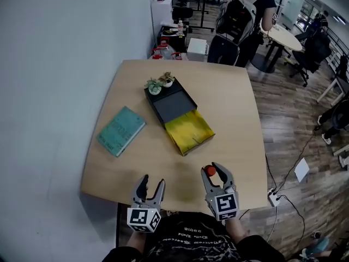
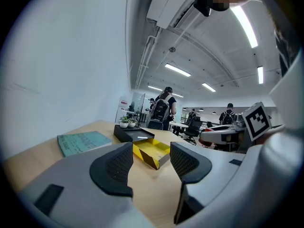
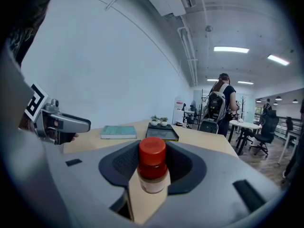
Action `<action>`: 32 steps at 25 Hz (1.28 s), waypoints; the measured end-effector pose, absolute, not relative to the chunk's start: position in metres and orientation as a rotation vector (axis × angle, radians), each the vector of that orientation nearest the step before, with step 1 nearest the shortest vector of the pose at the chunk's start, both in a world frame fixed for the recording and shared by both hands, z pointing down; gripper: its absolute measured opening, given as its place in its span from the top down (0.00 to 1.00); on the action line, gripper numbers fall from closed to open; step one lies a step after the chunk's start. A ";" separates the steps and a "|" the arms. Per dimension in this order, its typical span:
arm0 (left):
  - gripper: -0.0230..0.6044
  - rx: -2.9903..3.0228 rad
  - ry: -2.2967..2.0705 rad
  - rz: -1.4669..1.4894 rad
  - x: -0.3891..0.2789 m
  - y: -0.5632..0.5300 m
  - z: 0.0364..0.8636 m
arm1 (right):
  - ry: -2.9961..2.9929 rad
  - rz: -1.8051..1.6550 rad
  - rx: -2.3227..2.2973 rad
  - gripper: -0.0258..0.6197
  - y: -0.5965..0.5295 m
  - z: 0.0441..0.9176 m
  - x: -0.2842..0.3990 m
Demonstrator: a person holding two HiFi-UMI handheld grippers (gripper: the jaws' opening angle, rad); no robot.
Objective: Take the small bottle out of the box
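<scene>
A small bottle (image 3: 152, 170) with a red cap stands upright between the pads of my right gripper (image 3: 153, 163), which is shut on it. In the head view that gripper (image 1: 211, 169) holds the bottle (image 1: 210, 171) near the table's front edge, well short of the box. The box lies open at mid-table, a black tray (image 1: 173, 103) with a yellow part (image 1: 190, 131) slid out toward me. My left gripper (image 1: 152, 182) hovers at the front edge, open and holding nothing (image 2: 151, 161). Both box parts look empty.
A teal book (image 1: 121, 130) lies at the table's left. Two small potted plants (image 1: 160, 83) sit at the box's far corner. A white wall runs along the left. A person with a backpack (image 1: 240, 21) stands beyond the table, near a round table (image 1: 286, 37).
</scene>
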State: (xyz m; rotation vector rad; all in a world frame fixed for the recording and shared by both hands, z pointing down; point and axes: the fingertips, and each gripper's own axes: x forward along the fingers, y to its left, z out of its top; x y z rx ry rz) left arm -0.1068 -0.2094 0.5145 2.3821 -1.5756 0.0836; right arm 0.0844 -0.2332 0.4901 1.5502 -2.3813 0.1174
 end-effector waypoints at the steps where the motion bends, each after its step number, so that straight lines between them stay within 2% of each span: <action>1: 0.56 2.386 -1.570 0.074 -0.105 -0.210 0.513 | -2.387 0.111 1.566 0.71 -0.229 0.488 0.087; 21: 0.57 2.491 -1.434 0.095 -0.071 -0.201 0.514 | -2.368 0.155 1.649 0.71 -0.195 0.505 0.100; 23: 0.62 2.497 -1.420 0.096 -0.069 -0.198 0.514 | -2.375 0.155 1.644 0.71 -0.195 0.505 0.098; 25: 0.77 2.500 -1.394 0.085 -0.067 -0.196 0.513 | -2.382 0.151 1.633 0.71 -0.194 0.505 0.095; 27: 0.87 2.495 -1.374 0.077 -0.064 -0.192 0.513 | -2.390 0.152 1.624 0.71 -0.192 0.505 0.093; 30: 0.94 2.492 -1.369 0.075 -0.062 -0.189 0.514 | -2.399 0.152 1.618 0.71 -0.190 0.506 0.093; 32: 0.96 2.496 -1.363 0.072 -0.061 -0.188 0.512 | -2.403 0.152 1.617 0.71 -0.190 0.505 0.094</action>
